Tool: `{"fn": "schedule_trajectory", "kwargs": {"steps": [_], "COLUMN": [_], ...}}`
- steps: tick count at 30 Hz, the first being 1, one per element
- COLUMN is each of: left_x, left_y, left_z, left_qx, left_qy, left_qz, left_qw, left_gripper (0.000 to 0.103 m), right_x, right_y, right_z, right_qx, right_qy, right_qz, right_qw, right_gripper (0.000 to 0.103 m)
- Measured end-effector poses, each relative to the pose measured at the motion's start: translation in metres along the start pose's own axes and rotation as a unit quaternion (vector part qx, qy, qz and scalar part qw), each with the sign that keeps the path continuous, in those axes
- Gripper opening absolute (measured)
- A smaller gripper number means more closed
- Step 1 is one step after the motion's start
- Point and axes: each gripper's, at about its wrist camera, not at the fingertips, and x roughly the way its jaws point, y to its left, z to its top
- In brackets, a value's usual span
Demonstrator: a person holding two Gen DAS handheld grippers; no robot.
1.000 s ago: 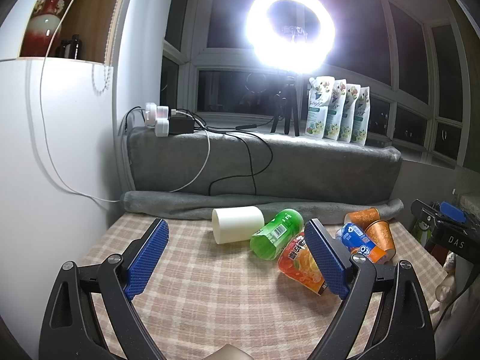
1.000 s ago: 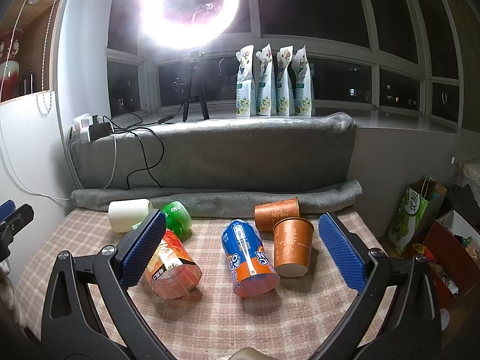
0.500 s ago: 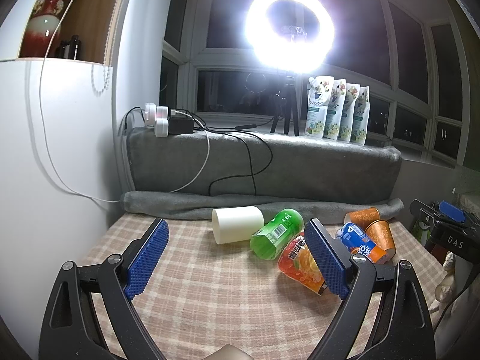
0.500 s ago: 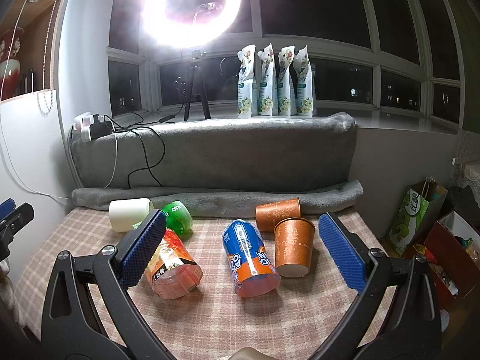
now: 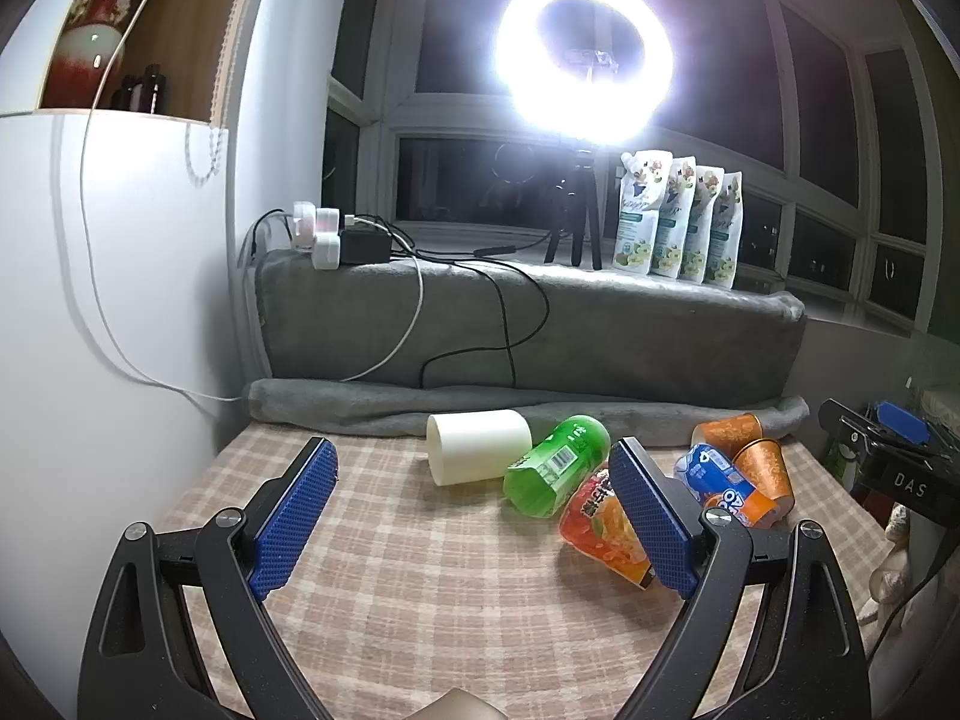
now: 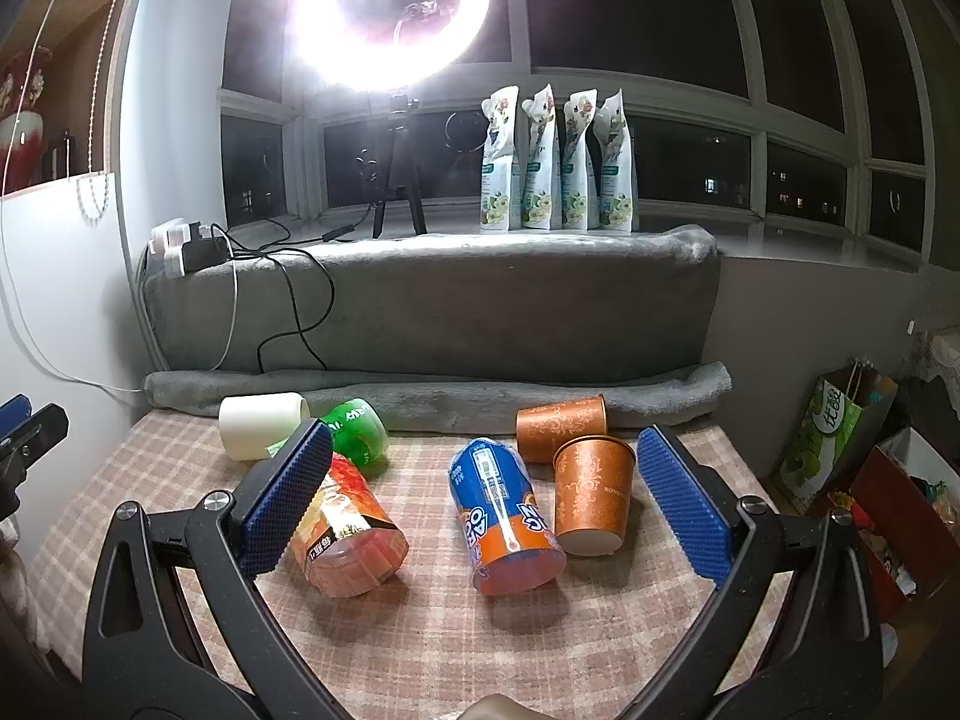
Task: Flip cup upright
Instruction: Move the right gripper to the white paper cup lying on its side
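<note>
Cups lie tipped over on the checked counter (image 6: 420, 648) ahead of you. In the right wrist view, the blue-and-orange cup (image 6: 504, 522) lies on its side at the centre of the frame, its wide end toward the camera. Just right of it an orange patterned cup (image 6: 591, 495) rests tilted with its base toward you, and a second orange cup (image 6: 561, 423) lies on its side right behind that, against the rolled grey blanket (image 6: 660, 387). Left of centre, the red-orange fruit cup (image 6: 348, 534) lies on its side, partly hidden by the left finger of your right gripper (image 6: 486, 498). Behind it sit the green cup (image 6: 357, 432) and the white cup (image 6: 258, 423), both on their sides and touching.

Your right gripper hangs released, its blue pads spread wide on either side of the blue-and-orange cup and the tilted orange one, touching nothing.

In the left wrist view, your left gripper (image 5: 474, 516) is likewise spread wide and holds nothing. The white cup (image 5: 477, 444) and green cup (image 5: 555, 465) lie in the middle of that frame, beyond the fingertips; the fruit cup (image 5: 600, 531) sits partly behind the right pad.

A ring light (image 6: 390, 6) glares at the top, with four pouches (image 6: 558, 162) on the sill.
</note>
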Motion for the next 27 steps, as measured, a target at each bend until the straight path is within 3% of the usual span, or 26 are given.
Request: {"fn": "schedule_trajectory", "kwargs": {"steps": [8, 15, 21, 27], "left_x": [0.008, 0.018, 0.030, 0.036], "left_y": [0.007, 0.016, 0.035, 0.052], "left_z": [-0.003, -0.009, -0.023, -0.037], "left_qx": [-0.001, -0.004, -0.024, -0.042], "left_qy": [0.010, 0.031, 0.072, 0.097], "left_qz": [0.005, 0.011, 0.012, 0.030], "left_qw": [0.9999, 0.9994, 0.9970, 0.9939], "left_gripper": [0.092, 0.092, 0.092, 0.092], "right_x": [0.015, 0.038, 0.077, 0.122], "right_y": [0.008, 0.030, 0.070, 0.123], "right_z": [0.003, 0.014, 0.027, 0.032], "right_qx": [-0.018, -0.091, -0.218, -0.329], "right_qy": [0.013, 0.026, 0.069, 0.114], "right_qz": [0.014, 0.075, 0.164, 0.221], "right_qw": [1.000, 0.993, 0.960, 0.911], "right_gripper": [0.103, 0.103, 0.103, 0.103]}}
